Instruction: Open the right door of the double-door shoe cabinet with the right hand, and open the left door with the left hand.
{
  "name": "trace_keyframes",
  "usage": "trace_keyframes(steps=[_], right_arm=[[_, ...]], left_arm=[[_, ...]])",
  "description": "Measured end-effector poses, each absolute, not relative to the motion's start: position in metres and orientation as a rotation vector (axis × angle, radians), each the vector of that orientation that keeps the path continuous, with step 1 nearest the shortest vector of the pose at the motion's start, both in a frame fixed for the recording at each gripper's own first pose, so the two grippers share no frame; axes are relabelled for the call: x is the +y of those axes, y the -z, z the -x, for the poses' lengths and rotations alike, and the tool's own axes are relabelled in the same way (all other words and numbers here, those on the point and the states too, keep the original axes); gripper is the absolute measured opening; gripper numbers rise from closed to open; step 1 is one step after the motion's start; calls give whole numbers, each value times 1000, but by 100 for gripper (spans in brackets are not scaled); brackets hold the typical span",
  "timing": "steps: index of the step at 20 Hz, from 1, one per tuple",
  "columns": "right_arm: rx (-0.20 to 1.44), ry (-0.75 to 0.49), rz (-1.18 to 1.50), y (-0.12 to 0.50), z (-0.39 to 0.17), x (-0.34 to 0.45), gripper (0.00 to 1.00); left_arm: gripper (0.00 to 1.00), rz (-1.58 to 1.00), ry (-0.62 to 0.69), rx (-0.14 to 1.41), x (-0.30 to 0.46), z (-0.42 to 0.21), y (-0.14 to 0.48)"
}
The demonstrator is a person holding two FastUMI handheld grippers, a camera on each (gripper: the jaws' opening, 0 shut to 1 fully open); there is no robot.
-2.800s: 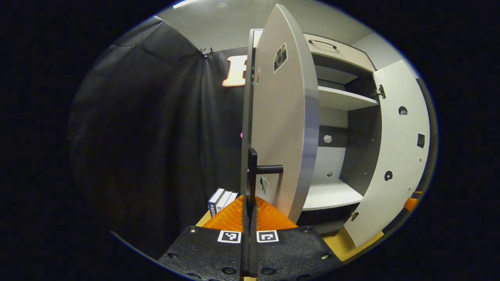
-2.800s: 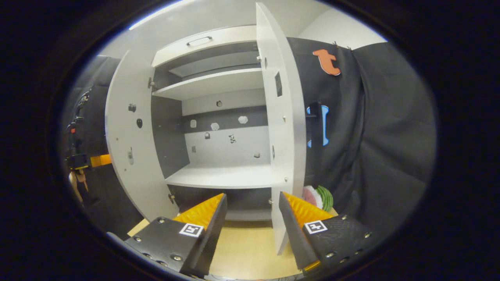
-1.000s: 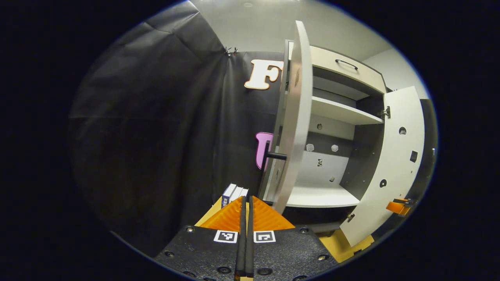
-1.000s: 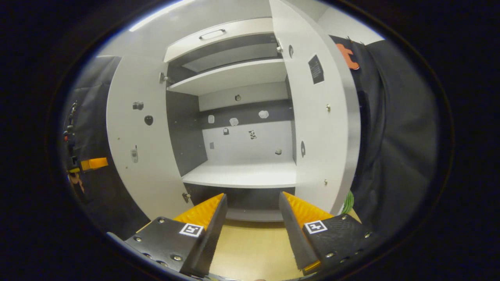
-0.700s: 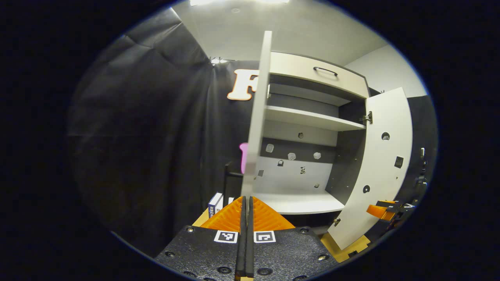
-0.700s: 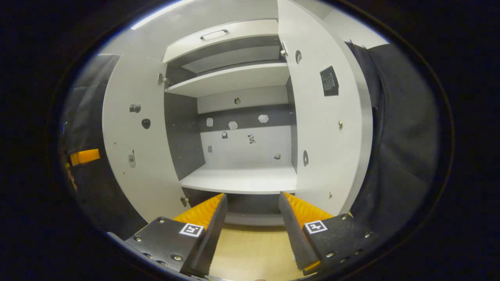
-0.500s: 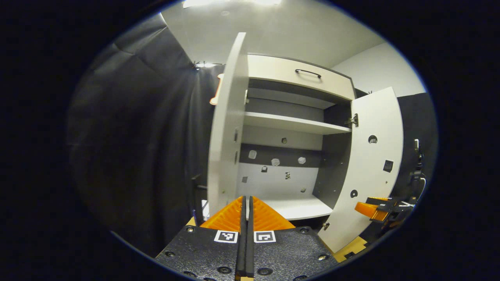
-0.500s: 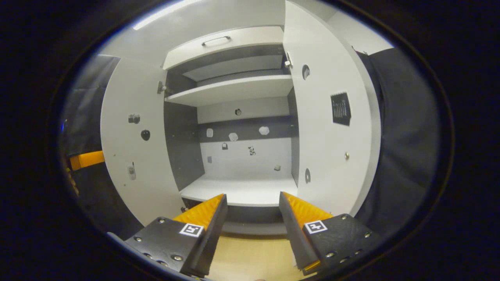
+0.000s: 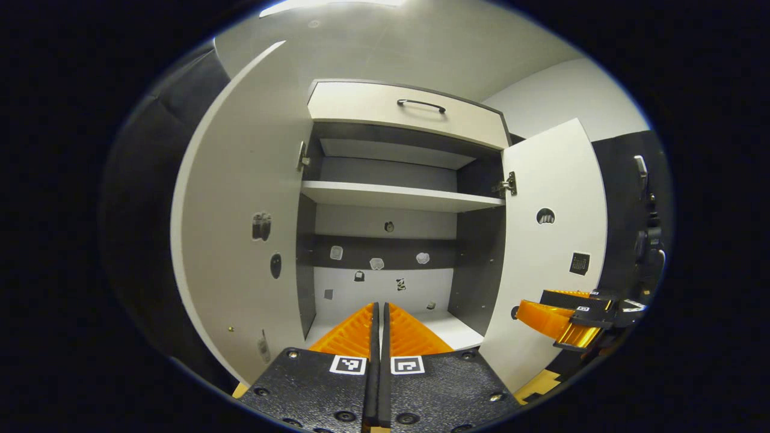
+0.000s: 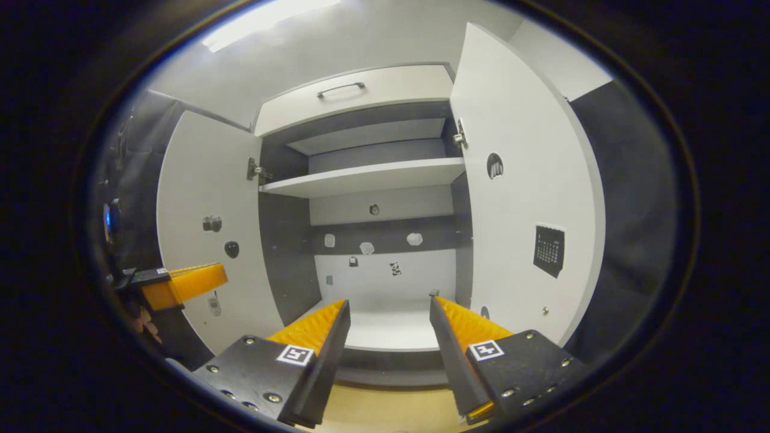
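The shoe cabinet point(image 9: 397, 195) stands with both doors swung wide. In the left gripper view the left door point(image 9: 240, 240) is on the left and the right door point(image 9: 553, 240) on the right, both showing their inner faces. My left gripper point(image 9: 381, 307) is shut on nothing, pointing into the lower compartment. My right gripper point(image 10: 388, 299) is open and empty, facing the same compartment between the left door point(image 10: 204, 198) and the right door point(image 10: 529, 198). Each gripper is apart from the doors. The right gripper point(image 9: 535, 300) shows by the right door, the left gripper point(image 10: 219, 276) by the left door.
A closed drawer point(image 9: 409, 111) with a dark handle tops the cabinet. Inside are an upper shelf point(image 10: 367, 174) and a lower board point(image 10: 391, 331), both bare. A wooden tabletop point(image 10: 385, 409) lies under the cabinet. Black cloth hangs on both sides.
The left gripper has come off the left door's handle and turned right to face the cabinet's inside. The left door now stands wider. Both views have tilted upward.
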State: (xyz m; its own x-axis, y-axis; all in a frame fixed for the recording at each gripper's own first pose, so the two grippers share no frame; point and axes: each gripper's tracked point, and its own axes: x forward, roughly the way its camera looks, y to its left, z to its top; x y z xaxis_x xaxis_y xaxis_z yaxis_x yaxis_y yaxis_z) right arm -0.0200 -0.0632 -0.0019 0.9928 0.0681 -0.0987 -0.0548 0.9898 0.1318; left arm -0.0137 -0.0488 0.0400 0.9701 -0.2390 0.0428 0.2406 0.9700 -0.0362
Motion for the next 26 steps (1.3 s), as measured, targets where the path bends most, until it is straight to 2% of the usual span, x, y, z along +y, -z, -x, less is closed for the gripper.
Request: trace_keyframes(steps=[1, 3, 4, 6, 7, 8, 9, 12, 17, 18, 19, 21, 22, 23, 26], right_arm=[[103, -53, -125, 1, 19, -66, 72], [99, -40, -124, -1, 17, -70, 72], [97, -35, -126, -2, 16, -71, 73], [91, -30, -134, -4, 15, -72, 75], [89, -31, -139, -5, 14, -72, 84], [88, -35, -142, -5, 13, -71, 86], [89, -35, -143, -5, 14, -69, 94], [79, -46, -147, -7, 13, -64, 99], [70, -52, -154, -10, 14, -59, 99], [72, -51, -154, -10, 14, -59, 94], [74, -52, -154, -10, 15, -57, 99], [76, -55, -153, -9, 16, -56, 99], [77, -56, -152, -9, 17, -55, 94], [78, -57, -150, -8, 17, -54, 99], [80, -60, -150, -8, 18, -52, 99]], left_arm=[[1, 35, 245, -41, -53, 11, -40], [0, 13, 242, -45, -56, 6, -39], [8, 8, 246, -47, -59, 5, -39], [8, 9, 249, -49, -62, 1, -40], [23, 12, 252, -48, -64, 1, -39], [38, 11, 250, -44, -63, -1, -39], [52, 9, 246, -41, -62, -2, -37], [96, -2, 214, -43, -55, -4, -35], [98, 4, 189, -61, -49, -3, -39], [98, 7, 187, -60, -48, -2, -39], [98, 5, 183, -58, -45, -2, -39], [98, -5, 175, -54, -42, -1, -37], [98, -10, 171, -51, -41, -1, -36], [98, -11, 170, -49, -40, 0, -35], [98, -7, 167, -45, -38, 1, -35]])
